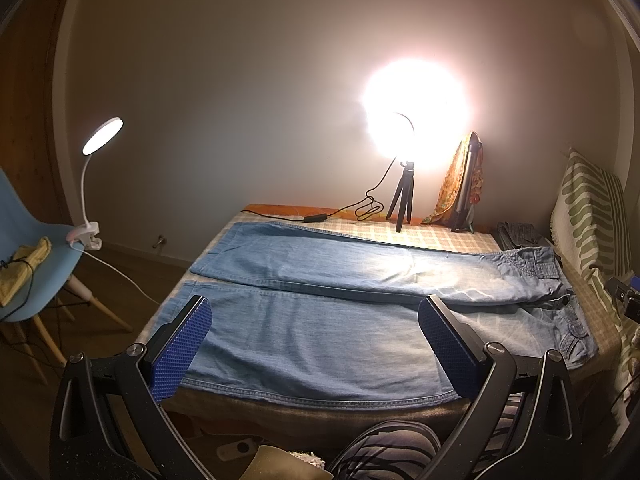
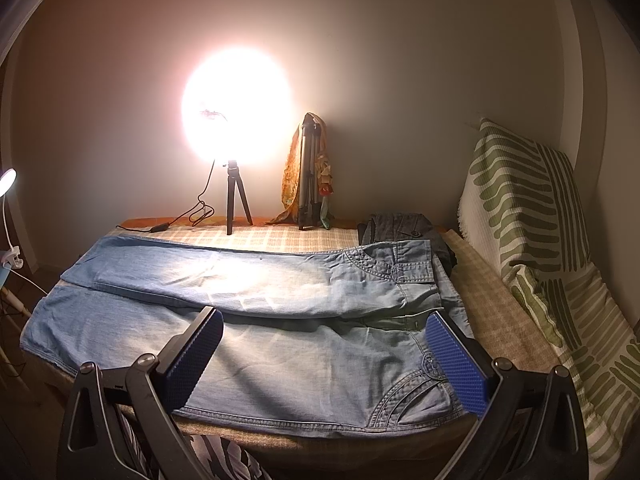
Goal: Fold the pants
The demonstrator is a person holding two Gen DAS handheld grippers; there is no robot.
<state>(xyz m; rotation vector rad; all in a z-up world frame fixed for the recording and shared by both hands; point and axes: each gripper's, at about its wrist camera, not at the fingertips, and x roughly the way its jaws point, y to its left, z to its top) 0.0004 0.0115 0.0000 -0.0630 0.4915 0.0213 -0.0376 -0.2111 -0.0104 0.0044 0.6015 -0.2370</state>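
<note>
Light blue jeans (image 1: 320,344) lie spread flat on the bed, legs side by side running left, waistband at the right (image 2: 408,280). My left gripper (image 1: 316,320) hovers open above the near leg, its blue pads (image 1: 184,352) wide apart with nothing between them. In the right wrist view my right gripper (image 2: 324,336) is open too, held over the near leg's thigh and front pocket (image 2: 412,396). Neither gripper touches the denim.
A bright ring light on a small tripod (image 2: 236,204) and a folded tripod draped with a scarf (image 2: 308,176) stand at the bed's far edge. A dark garment (image 2: 400,224) lies beyond the waistband. Leaf-patterned cushion (image 2: 528,216) at right. Blue chair (image 1: 36,252) with clip lamp (image 1: 100,136) at left.
</note>
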